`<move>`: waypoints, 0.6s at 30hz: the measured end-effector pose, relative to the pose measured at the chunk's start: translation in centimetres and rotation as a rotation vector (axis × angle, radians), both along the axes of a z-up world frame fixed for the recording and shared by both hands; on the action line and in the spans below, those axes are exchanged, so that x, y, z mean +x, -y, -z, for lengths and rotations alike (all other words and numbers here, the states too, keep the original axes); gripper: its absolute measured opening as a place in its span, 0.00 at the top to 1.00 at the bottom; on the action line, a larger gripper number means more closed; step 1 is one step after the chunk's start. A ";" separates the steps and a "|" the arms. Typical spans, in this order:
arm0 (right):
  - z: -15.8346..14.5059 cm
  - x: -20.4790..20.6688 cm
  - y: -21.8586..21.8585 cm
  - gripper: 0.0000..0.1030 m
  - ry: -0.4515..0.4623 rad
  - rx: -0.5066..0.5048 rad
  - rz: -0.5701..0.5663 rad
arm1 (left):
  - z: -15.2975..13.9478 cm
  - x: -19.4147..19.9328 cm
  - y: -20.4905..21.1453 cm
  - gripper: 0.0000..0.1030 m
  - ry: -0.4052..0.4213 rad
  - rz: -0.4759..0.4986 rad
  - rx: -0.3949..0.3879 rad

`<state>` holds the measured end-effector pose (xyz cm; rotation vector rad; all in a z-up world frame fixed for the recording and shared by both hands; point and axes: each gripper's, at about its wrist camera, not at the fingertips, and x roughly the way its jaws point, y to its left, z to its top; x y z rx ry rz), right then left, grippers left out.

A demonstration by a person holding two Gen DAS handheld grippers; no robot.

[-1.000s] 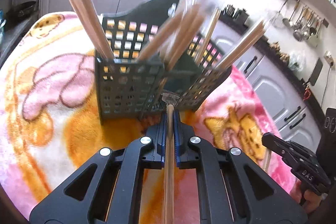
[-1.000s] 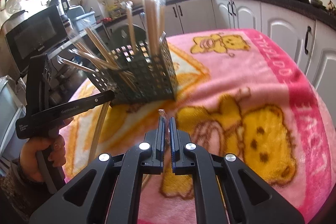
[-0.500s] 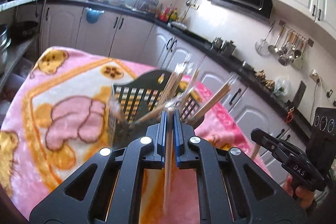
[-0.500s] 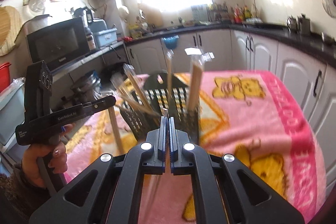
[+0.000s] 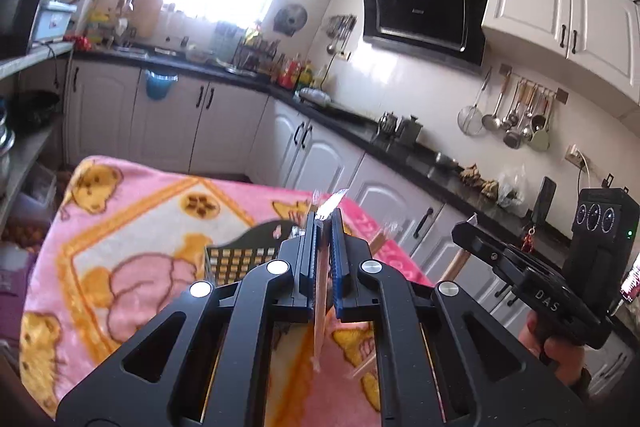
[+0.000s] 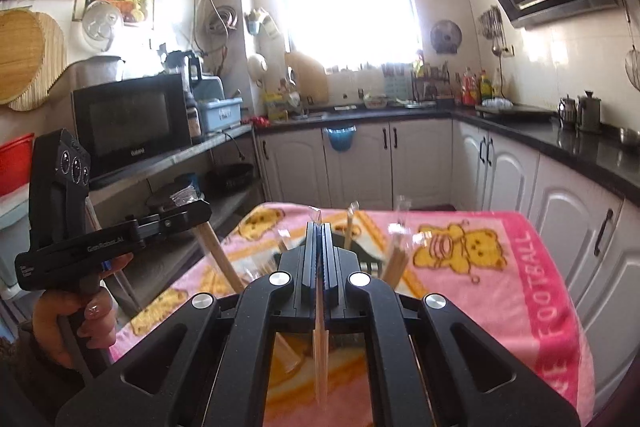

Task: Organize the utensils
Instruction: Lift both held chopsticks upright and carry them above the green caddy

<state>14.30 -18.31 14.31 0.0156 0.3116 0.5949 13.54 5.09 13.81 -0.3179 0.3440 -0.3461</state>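
Observation:
My left gripper (image 5: 324,218) is shut on a wrapped pair of wooden chopsticks (image 5: 319,327) that hangs down through its jaws, above the pink blanket (image 5: 120,227). Behind it, mostly hidden, stands the dark slotted utensil basket (image 5: 240,253). My right gripper (image 6: 319,227) is shut on another wrapped pair of chopsticks (image 6: 320,347), held over the basket (image 6: 366,255), where several wrapped chopsticks (image 6: 394,263) stand upright. Each view also shows the other gripper to the side: the right gripper (image 5: 466,231) with its chopsticks (image 5: 454,265), the left gripper (image 6: 202,211) with its chopsticks (image 6: 220,255).
The blanket-covered table (image 6: 520,287) has white cabinets (image 6: 500,179) and a dark counter along the right and far sides. A shelf with a microwave (image 6: 128,123) runs along the left. A person's hand (image 6: 76,319) grips the left handle.
Both grippers have risen with their chopsticks and tilted up toward level. The basket has dropped low in both views and now sits behind the fingers.

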 end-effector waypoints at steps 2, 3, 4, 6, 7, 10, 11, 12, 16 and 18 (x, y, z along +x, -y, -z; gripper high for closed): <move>-0.6 0.0 -0.2 0.98 0.016 0.005 -0.003 | -0.9 -0.1 -0.4 0.97 0.020 -0.012 0.004; -1.0 0.1 -0.2 0.98 0.025 0.008 -0.008 | -1.3 -0.1 -0.6 0.97 0.027 -0.019 0.005; -1.2 0.1 -0.3 0.98 0.032 0.010 -0.009 | -1.6 -0.2 -0.8 0.97 0.035 -0.024 0.005; -1.8 0.3 -0.4 0.98 0.046 0.014 -0.012 | -2.2 -0.1 -1.2 0.97 0.051 -0.034 0.008; -2.1 0.4 -0.5 0.98 0.053 0.016 -0.013 | -2.7 -0.1 -1.4 0.97 0.061 -0.039 0.009; -2.8 0.8 -0.6 0.98 0.061 0.028 -0.016 | -3.8 -0.2 -1.9 0.97 0.088 -0.051 0.011; -3.0 0.9 -0.5 0.98 0.065 0.034 -0.017 | -4.2 -0.1 -2.1 0.97 0.098 -0.058 0.015; -3.4 1.1 -0.6 0.98 0.072 0.039 -0.016 | -4.4 -0.1 -2.3 0.97 0.104 -0.062 0.017; -4.6 1.5 -0.7 0.98 0.103 0.044 -0.013 | -6.3 0.0 -2.8 0.97 0.146 -0.085 0.034; -5.3 1.8 -0.8 0.98 0.119 0.044 -0.007 | -7.2 0.0 -3.1 0.97 0.163 -0.093 0.038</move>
